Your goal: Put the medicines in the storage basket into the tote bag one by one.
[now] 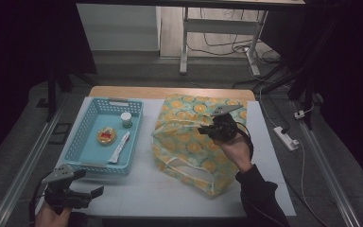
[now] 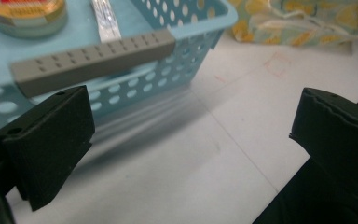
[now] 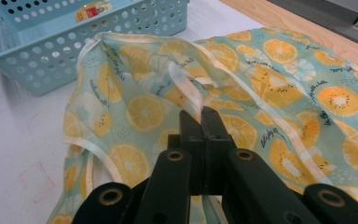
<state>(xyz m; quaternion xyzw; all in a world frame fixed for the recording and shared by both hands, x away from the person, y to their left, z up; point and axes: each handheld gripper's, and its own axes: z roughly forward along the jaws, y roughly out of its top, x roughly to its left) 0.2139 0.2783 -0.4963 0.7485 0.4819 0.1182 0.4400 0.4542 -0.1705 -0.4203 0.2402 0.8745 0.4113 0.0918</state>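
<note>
The left gripper (image 1: 82,187) hovers at the surface's (image 1: 170,194) near edge, fingers apart, before the blue basket (image 1: 89,151). The right gripper (image 3: 201,116) pinches the citrus-print bag's (image 1: 189,142) white trim, beside the basket.

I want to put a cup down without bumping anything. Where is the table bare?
Bare table runs along the near edge, in front of the blue basket and the fruit-print bag; the left tongs hover at its left end. A narrow strip lies between basket and bag. The basket floor is crowded, and the right tongs pinch the bag's handle.
</note>
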